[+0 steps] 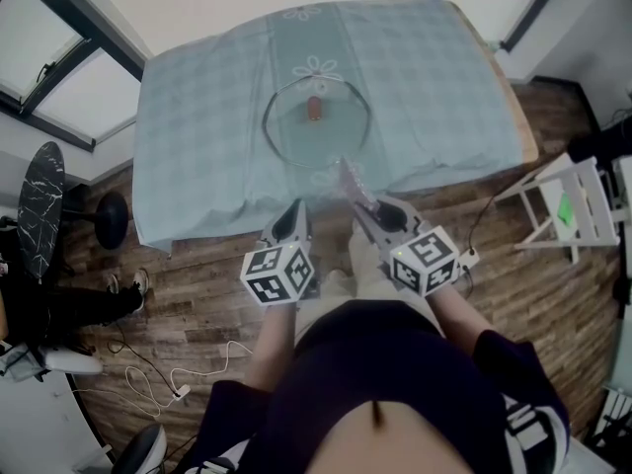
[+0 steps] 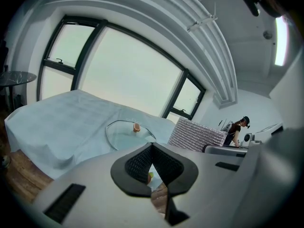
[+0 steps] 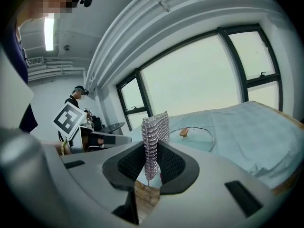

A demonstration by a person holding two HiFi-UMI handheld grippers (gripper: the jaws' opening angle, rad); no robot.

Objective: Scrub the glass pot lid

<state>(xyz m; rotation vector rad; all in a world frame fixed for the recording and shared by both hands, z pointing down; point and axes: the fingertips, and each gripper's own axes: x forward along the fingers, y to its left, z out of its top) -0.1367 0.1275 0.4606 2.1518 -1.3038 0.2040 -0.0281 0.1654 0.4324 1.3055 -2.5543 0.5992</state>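
The glass pot lid point(image 1: 316, 121) with a brown knob point(image 1: 314, 109) lies flat on the light blue cloth of the table point(image 1: 217, 146). It also shows in the left gripper view as the lid point(image 2: 129, 136) and in the right gripper view as the lid point(image 3: 195, 136). My right gripper point(image 1: 357, 205) is shut on a silvery mesh scrubbing cloth point(image 3: 153, 139), which stands up between its pads and points toward the lid's near rim. My left gripper point(image 1: 292, 215) is shut with nothing in it, held short of the table's near edge.
The cloth point(image 1: 178, 215) hangs over the table's near edge above a wooden floor point(image 1: 197, 314). A white folding rack point(image 1: 573, 210) stands to the right, a black stool point(image 1: 109, 220) and a dark round table point(image 1: 39, 196) to the left. Cables point(image 1: 178, 373) lie on the floor.
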